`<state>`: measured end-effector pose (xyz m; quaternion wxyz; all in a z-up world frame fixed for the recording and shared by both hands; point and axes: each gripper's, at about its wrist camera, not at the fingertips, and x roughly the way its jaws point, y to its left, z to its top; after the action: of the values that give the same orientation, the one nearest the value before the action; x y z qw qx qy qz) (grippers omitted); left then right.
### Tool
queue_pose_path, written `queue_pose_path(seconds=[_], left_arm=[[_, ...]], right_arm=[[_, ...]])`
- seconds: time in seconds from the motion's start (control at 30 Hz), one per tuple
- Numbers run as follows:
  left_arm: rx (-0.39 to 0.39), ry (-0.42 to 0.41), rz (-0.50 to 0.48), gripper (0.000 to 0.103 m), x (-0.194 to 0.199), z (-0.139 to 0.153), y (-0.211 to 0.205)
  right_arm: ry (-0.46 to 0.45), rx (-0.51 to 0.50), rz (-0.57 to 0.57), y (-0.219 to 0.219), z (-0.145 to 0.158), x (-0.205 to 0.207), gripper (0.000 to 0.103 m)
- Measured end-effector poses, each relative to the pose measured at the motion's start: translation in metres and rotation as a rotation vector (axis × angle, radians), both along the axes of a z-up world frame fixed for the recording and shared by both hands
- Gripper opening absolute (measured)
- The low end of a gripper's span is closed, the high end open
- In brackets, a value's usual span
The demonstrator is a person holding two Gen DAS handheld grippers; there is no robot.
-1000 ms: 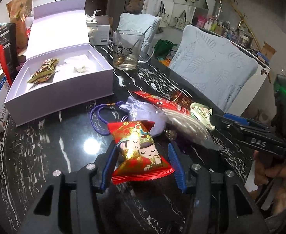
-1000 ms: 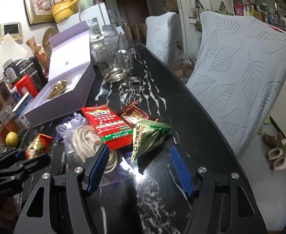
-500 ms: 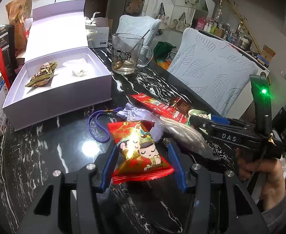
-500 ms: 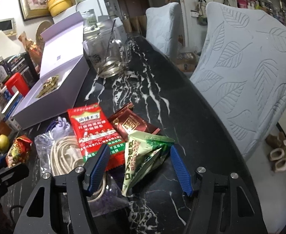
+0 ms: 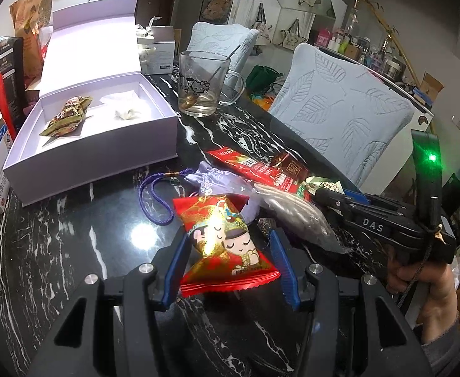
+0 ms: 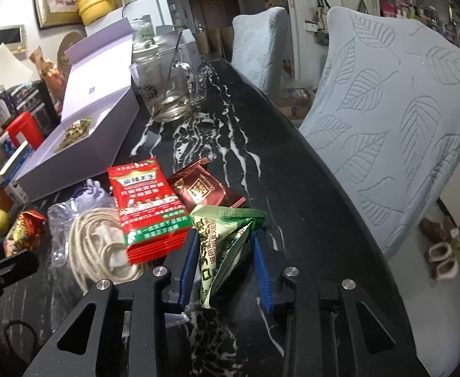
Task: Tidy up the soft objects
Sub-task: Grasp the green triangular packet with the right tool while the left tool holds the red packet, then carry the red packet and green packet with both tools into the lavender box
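A glossy red-and-gold foil candy packet [image 5: 226, 245] is pinched between the ribbed blue pads of the left hand-held gripper [image 5: 228, 265] above the black marbled table [image 5: 73, 251]. A crinkled green triangular sachet [image 6: 226, 245], lying on the table, is clamped by the right hand-held gripper [image 6: 226, 267], whose jaws have just been closing. A rigid lavender box [image 5: 104, 160] stands open nearby.

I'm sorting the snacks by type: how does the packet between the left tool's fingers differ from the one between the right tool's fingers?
The red-and-gold cartoon packet in the left tool is a puffy pillow shape with crimped ends; the green packet in the right tool is a pointed, creased, pyramid-like shape. The red one shows cartoon faces, the green one mostly printed text. The right tool's jaws have just been closing on the green packet. Both are small sealed wrappers over the black marble table.
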<state>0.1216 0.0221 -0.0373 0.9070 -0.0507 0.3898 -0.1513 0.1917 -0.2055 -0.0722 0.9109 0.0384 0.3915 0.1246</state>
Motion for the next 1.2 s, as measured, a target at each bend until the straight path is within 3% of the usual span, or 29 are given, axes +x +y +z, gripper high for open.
queue_pose_path(seconds=[0.6,1.2], left_arm=[[-0.019,-0.026,-0.015,0.052,-0.028,0.01,-0.004],[-0.024,-0.066,0.056,0.052,-0.07,0.024,0.026]], right_arm=[[-0.02,0.078,-0.012,-0.013,0.017,-0.056,0.033],[-0.039,0.123,0.143,0.027,0.033,-0.111,0.033]])
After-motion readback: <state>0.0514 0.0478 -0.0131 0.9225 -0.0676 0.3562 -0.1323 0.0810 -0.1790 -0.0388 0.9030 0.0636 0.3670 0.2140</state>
